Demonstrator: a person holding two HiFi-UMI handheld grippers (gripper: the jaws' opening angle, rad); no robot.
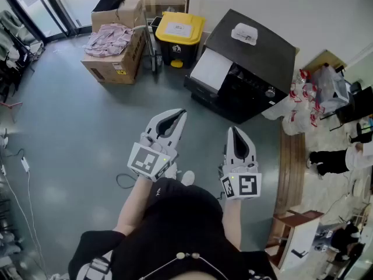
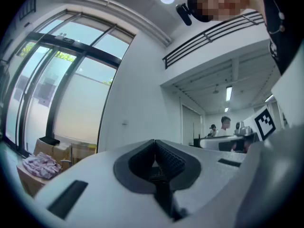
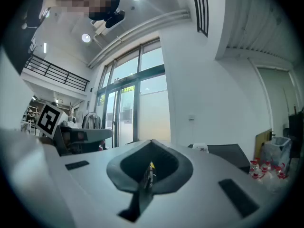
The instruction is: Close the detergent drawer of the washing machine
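Nearest the person, the left gripper [image 1: 178, 116] and right gripper [image 1: 233, 130] are both closed tight with nothing held. They are short of the black washing machine [image 1: 250, 57], whose detergent drawer cannot be made out from above. Left of the machine stand a yellow-lidded bin [image 1: 178, 37], its contents hidden, and a cardboard box [image 1: 116, 66] heaped with pink cloth [image 1: 109, 39].

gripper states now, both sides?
Left gripper: closed, holding nothing.
Right gripper: closed, holding nothing.

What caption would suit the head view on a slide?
Left tool and right tool, both shut, face the black washing machine.
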